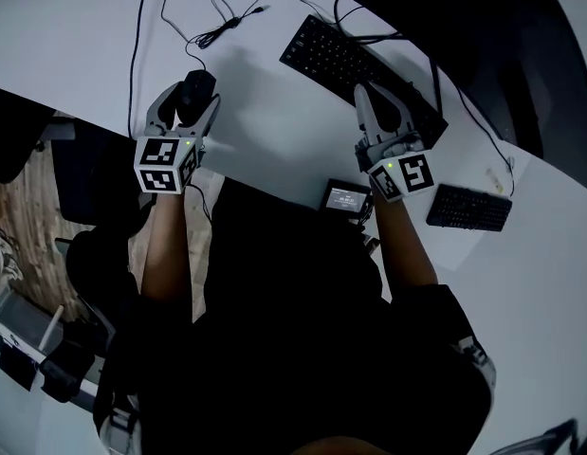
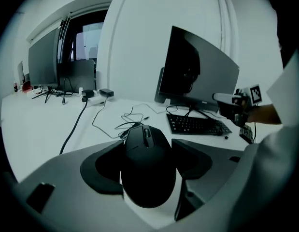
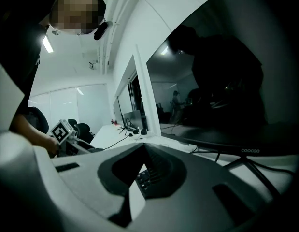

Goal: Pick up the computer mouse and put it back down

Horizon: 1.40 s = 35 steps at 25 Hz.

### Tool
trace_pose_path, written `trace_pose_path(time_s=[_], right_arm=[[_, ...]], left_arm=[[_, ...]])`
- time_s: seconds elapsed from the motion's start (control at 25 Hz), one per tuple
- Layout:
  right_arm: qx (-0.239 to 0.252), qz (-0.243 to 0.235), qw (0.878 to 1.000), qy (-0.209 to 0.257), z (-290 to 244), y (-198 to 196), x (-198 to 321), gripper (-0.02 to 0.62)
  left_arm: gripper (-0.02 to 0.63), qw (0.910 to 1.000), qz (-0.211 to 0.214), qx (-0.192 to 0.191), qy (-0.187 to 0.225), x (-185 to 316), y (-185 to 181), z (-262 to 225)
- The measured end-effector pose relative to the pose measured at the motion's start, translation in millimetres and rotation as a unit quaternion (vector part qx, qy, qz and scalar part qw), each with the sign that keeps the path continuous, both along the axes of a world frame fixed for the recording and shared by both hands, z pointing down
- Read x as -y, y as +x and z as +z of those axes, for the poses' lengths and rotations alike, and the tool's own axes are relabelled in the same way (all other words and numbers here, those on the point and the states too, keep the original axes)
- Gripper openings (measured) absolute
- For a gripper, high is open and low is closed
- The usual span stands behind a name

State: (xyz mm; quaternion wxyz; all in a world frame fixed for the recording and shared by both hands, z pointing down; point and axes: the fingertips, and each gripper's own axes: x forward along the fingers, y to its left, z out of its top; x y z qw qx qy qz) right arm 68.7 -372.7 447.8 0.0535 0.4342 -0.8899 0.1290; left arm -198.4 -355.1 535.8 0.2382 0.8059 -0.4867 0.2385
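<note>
Now close your spread-apart left tongs [image 1: 191, 102] evenly on both flanks of the black rounded computer mouse [image 2: 148, 168]; right tongs [image 1: 362, 95] are together, idle.

My right hand-held gripper [image 3: 144, 146] fills the foreground, its grey jaws drawn together at the tips with nothing gripped. Through the dark hollow between the pads I see a few keys of a black keyboard [image 3: 148, 178] on the white bench [image 3: 110, 135]. A dark monitor [image 3: 221, 91] marked "coocaa" looms right, on its stand [image 3: 258, 170]. Far left, the left hand-held gripper [image 3: 79, 144] hangs over the bench.
</note>
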Motion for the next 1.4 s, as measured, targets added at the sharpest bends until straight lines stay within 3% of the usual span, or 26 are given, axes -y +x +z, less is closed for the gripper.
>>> trace_pose_path(time_s=[0.24,0.36,0.84,1.16,1.32,1.4], right_arm=[[-0.001,-0.019,1.0,-0.02,19.9,-23.6,1.1,0.003],[0.0,-0.023,0.999,-0.027,26.3,-32.5,-0.1,0.003],[-0.004,-0.022,0.999,-0.047,42.7,-40.9,-2.6,0.003],[0.004,-0.018,0.999,-0.039,35.1,-39.6,-5.3,0.003],[0.007,-0.017,1.0,-0.023,18.3,-32.3,-14.4,0.003],[0.012,-0.013,1.0,-0.004,6.5,-26.7,-17.3,0.003]], left_arm=[[0.301,0.9977,0.005,0.044,-0.051,-18.4,-12.7,55.3],[0.301,0.9964,-0.005,0.042,-0.074,-27.2,-16.6,71.4],[0.301,0.9938,0.005,0.058,-0.094,-36.9,-22.3,93.8],[0.327,0.9944,0.019,0.061,-0.085,-37.1,-20.2,91.6],[0.327,0.9979,0.0,0.047,-0.045,-35.0,-24.8,54.1],[0.325,0.9995,-0.021,0.022,-0.011,-29.8,-27.9,25.0]])
